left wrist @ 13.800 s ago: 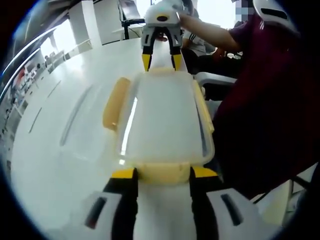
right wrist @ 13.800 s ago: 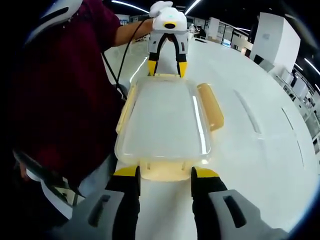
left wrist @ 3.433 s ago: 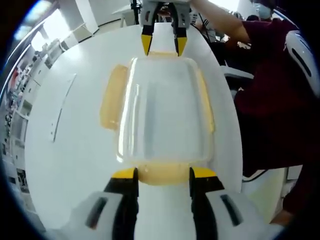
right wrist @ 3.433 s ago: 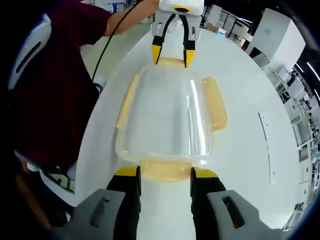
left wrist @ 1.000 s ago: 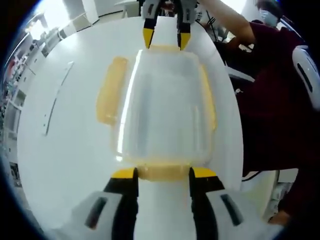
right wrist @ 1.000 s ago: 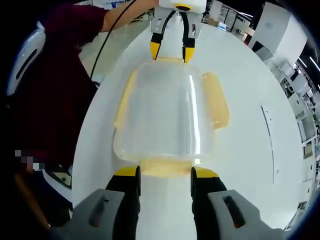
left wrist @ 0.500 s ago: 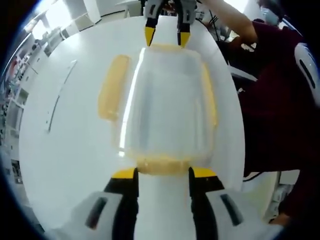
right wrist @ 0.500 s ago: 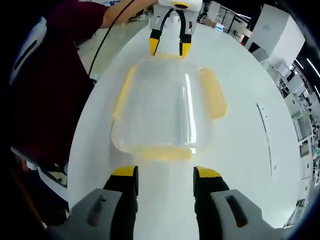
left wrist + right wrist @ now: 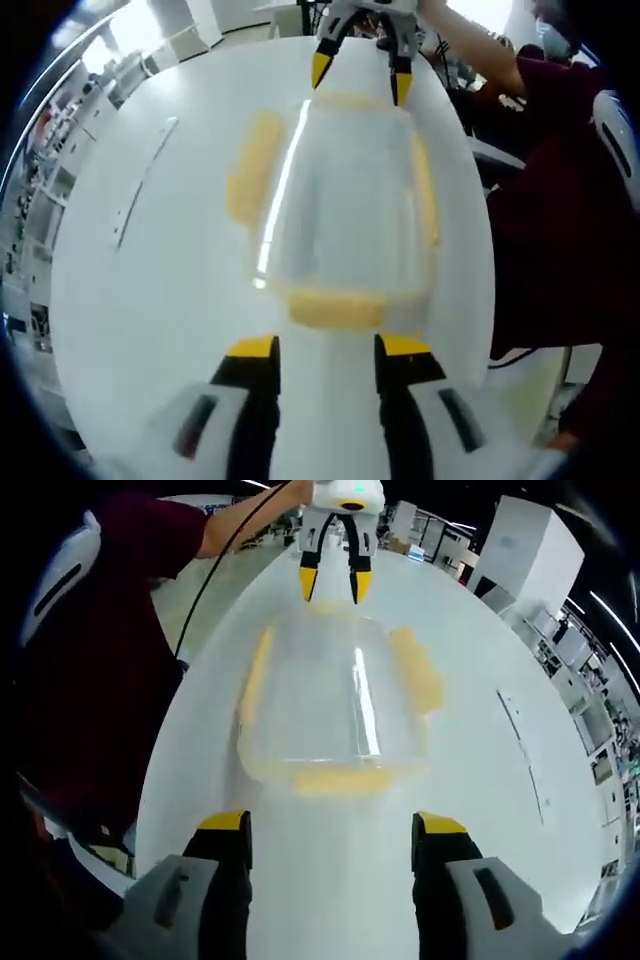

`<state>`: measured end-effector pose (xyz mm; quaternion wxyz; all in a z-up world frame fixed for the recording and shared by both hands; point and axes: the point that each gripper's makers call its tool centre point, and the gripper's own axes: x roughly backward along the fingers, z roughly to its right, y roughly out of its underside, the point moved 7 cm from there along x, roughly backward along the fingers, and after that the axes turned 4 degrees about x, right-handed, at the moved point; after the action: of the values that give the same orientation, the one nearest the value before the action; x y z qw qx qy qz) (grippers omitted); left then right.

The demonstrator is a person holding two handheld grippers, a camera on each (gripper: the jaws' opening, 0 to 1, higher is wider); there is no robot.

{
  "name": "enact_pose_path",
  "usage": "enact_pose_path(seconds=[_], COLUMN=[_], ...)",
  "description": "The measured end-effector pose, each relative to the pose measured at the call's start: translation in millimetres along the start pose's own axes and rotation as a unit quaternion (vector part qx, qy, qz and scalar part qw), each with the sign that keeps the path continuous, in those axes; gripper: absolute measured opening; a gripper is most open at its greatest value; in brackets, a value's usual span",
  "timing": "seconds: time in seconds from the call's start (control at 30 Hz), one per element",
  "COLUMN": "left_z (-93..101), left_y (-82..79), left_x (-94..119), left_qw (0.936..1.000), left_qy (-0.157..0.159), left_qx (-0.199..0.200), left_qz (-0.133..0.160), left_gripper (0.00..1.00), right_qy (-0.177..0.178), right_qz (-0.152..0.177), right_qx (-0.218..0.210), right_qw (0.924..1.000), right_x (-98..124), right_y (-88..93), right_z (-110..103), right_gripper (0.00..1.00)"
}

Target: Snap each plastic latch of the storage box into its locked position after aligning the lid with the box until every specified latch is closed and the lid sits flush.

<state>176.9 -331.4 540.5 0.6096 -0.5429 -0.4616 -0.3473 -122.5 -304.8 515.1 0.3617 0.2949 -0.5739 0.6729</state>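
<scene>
Here, lidded storage box (image 9: 345, 210), contents unclear, white table (image 9: 160, 300)

Big glossy white table (image 9: 150, 300) with a rounded end, couple of thin dark slots (image 9: 140, 185) cut into the top and bright glare streaking across it. Past the far edge in the right gripper view, an open hall with a dark ceiling, long strip lights (image 9: 610, 605), a large white box-shaped unit (image 9: 525, 545) and rows of workstations (image 9: 560, 670) off to one side. Left gripper view washed out by bright window light (image 9: 130, 25) along the top, with shelving (image 9: 45, 150) blurred along the left edge.
</scene>
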Motion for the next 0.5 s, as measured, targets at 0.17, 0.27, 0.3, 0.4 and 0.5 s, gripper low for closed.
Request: enact_pose_path(seconds=[0.17, 0.27, 0.3, 0.4, 0.5], left_z=[3.3, 6.1, 7.8, 9.6, 10.5], left_y=[-12.7, -24.4, -28.8, -35.5, -47.3], left_x=[7.3, 7.8, 6.7, 3.7, 1.7], left_qw=[0.9994, 0.9988, 0.9988, 0.9987, 0.9982], left_qy=[-0.012, -0.012, -0.004, 0.002, 0.003], left_qx=[-0.021, -0.027, -0.022, -0.025, -0.042], left_qz=[0.024, 0.039, 0.043, 0.044, 0.042], left_gripper=[0.49, 0.55, 0.58, 0.64, 0.63], right_qy=[0.015, 0.026, 0.032, 0.036, 0.043], right_qz=[0.025, 0.037, 0.042, 0.05, 0.059], right_qx=[0.0, -0.001, -0.001, -0.005, -0.009], right_qw=[0.9996, 0.999, 0.9986, 0.9981, 0.9973], right_x=[1.4, 1.3, 0.9, 0.1, 0.2], right_y=[-3.0, -0.2, 0.4, 1.6, 2.3], right_z=[-8.1, -9.2, -11.7, -17.8, -25.3], right_gripper=[0.7, 0.72, 0.72, 0.73, 0.73])
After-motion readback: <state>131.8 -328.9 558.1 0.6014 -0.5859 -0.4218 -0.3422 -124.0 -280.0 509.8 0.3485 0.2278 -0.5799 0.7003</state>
